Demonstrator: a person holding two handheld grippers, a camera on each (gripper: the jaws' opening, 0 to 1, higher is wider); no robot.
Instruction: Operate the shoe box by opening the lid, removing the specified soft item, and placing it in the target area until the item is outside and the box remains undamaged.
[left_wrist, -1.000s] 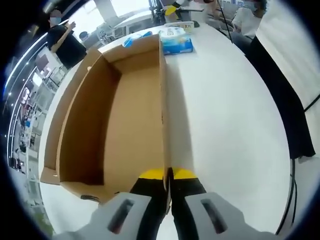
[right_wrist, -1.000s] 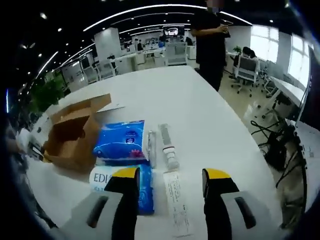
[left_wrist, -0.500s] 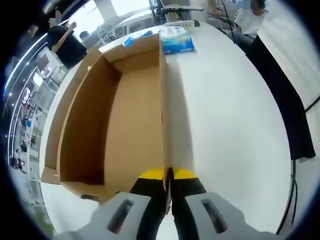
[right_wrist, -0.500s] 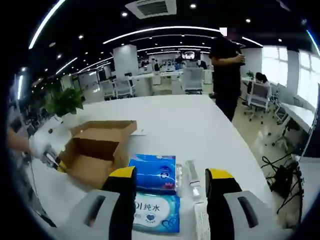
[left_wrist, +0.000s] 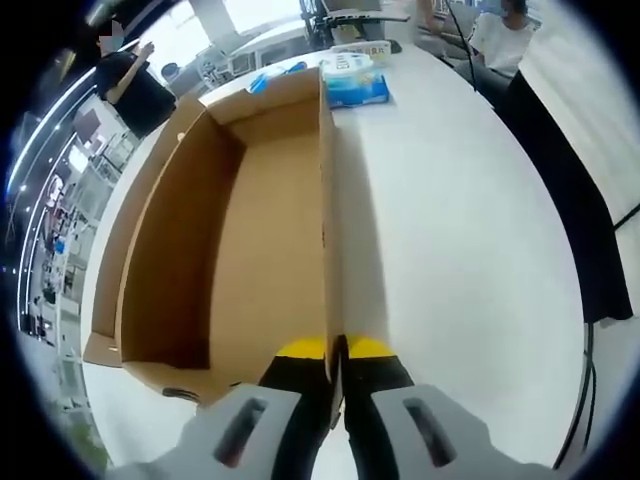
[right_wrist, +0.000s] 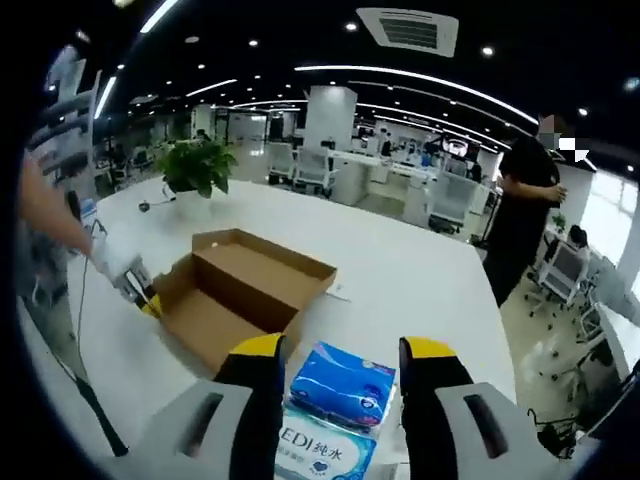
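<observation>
Rising and tipping back, the right gripper's camera now takes in far more ceiling and room than a second ago, and the packs that sat just ahead of its fingers have slid to the bottom edge of its picture; the left gripper view has barely changed.

The shoe box (left_wrist: 240, 220) stands open and bare inside on the white surface (left_wrist: 450, 250), its long axis running from the bottom of the left gripper view toward the upper middle. In the right gripper view the box (right_wrist: 245, 290) sits at centre left, with the lid flap folded out along its far side. The soft item, a blue tissue pack (right_wrist: 345, 382), lies already outside the box, between the right fingers at the lower middle of that view, with a second blue and white pack (right_wrist: 320, 448) below it, nearer the camera. In the left gripper view the packs (left_wrist: 355, 85) lie beyond the far end of the box, at the upper middle.

The left gripper (left_wrist: 336, 350) is clenched on the near end of the box's right long wall. The right gripper (right_wrist: 340, 352) is released, fingers wide apart and holding nothing, well above the surface. It is clearly the nearer one to the packs, which lie straight ahead of and below it.

A person in dark clothes (right_wrist: 520, 220) stands at the right, and a potted plant (right_wrist: 200, 165) at the upper left.
</observation>
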